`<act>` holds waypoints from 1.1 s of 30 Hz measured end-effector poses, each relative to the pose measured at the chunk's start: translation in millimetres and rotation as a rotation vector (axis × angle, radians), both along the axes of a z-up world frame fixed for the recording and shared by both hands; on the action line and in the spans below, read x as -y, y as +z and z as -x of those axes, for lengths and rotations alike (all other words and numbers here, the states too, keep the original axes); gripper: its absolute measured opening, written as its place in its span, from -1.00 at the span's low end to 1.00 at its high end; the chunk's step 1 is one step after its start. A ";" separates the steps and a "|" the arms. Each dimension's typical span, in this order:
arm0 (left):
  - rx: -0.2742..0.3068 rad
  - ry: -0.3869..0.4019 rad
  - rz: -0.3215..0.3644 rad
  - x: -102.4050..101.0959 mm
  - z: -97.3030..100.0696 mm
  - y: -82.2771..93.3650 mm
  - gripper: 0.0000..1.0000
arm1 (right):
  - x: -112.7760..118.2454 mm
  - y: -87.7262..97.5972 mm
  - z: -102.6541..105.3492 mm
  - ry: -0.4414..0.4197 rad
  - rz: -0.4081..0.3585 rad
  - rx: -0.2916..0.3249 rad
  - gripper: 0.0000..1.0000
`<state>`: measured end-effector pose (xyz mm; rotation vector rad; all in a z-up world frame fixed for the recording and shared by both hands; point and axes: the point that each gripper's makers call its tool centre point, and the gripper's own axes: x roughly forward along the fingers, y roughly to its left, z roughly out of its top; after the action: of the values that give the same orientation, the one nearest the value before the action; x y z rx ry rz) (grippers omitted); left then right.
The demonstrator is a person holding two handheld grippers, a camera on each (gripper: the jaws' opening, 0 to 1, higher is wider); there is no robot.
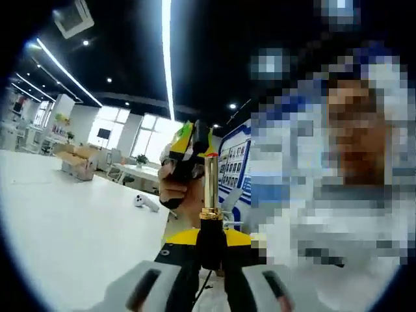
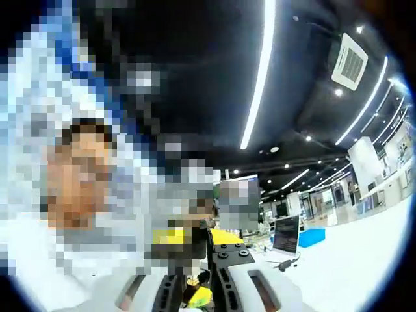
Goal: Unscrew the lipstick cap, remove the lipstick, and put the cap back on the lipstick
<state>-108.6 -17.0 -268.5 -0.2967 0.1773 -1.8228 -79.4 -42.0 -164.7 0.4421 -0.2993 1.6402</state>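
Between our left gripper's (image 1: 209, 286) jaws we are clamping the lipstick (image 1: 210, 188) upright, gold tube bared, cap apparently off. Our right gripper (image 1: 185, 153) is hovering beside its tip; jaw state unclear. Recapping is remaining.

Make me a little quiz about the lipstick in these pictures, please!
1. True or false: the lipstick has its red tip bare, with no cap over it.
2. Its tube is: A gold, B blue, C green.
3. Fill in: the left gripper grips the lipstick by its ____ base.

Key: 1 true. 2 A. 3 black.
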 end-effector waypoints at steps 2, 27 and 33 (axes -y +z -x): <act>-0.027 -0.057 0.015 0.3 7.2 -1.1 -0.74 | -0.9 0.7 3.9 0.046 -0.014 -0.014 -0.81; 0.101 0.110 -0.108 5.7 -14.9 -22.8 -0.74 | -32.5 -20.6 6.6 0.004 0.130 0.012 -0.81; 0.119 0.129 -0.129 5.7 -18.9 -26.1 -0.74 | -29.5 -26.0 0.0 -0.048 0.187 0.009 -0.81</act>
<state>-89.6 -22.7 -294.6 -0.1062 0.1869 -1.6879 -79.4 -12.5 -190.7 0.2837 -0.1596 1.6068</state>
